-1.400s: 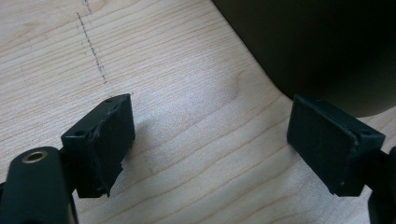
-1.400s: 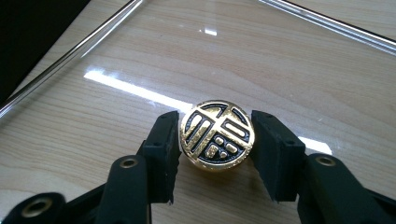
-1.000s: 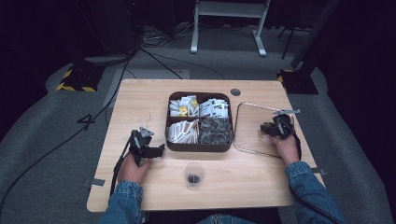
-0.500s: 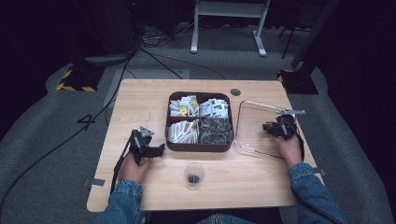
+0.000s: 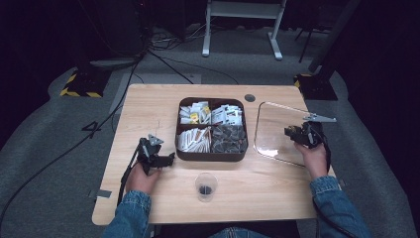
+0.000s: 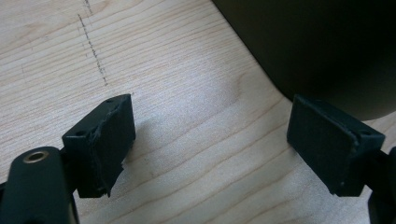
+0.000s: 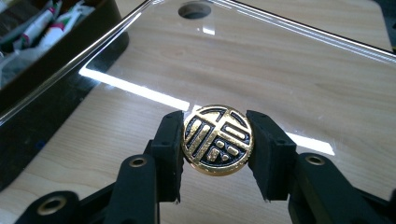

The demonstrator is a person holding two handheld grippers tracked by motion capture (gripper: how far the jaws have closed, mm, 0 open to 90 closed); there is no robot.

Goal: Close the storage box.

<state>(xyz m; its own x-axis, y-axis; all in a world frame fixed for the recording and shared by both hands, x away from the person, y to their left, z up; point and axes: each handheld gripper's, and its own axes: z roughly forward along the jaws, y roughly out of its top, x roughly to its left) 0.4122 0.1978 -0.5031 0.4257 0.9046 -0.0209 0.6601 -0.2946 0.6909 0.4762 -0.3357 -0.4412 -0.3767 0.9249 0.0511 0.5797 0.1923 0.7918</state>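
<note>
Held the round gold-and-black knob (image 7: 217, 140) firmly in the right gripper (image 5: 296, 134), jaws about half way closed, with one pad pressed on each side of it. Found this knob in the middle of the clear glass lid (image 7: 289, 60), over the table (image 5: 148, 109) just to the right of the dark four-part box (image 5: 210, 156) of sachets. Could not tell whether the lid rested flat on the wood or was already a little off it.

Judged the lid as stiff, rather heavy for its thinness, smooth and easy to break at an edge or a corner. Took the knob as the only good place to hold: metal, hard, with a curved rim, so probably slippery against the pads. Expected the lid to swing or tilt under one central grip, so advised a slow, level carry, well away from the box wall.

Kept the left gripper (image 6: 210, 140) wide apart and with nothing between the pads, low over the bare table, close beside the left wall of the box.

Noted a pale wooden table, smooth and hard, with a small clear cup (image 5: 206, 186) near the front edge and a round cable hole (image 5: 249, 97) behind the box. Noted around it a grey carpet floor (image 5: 44, 148), black cables (image 5: 163, 59), a white frame (image 5: 242, 20) and a dark room.
</note>
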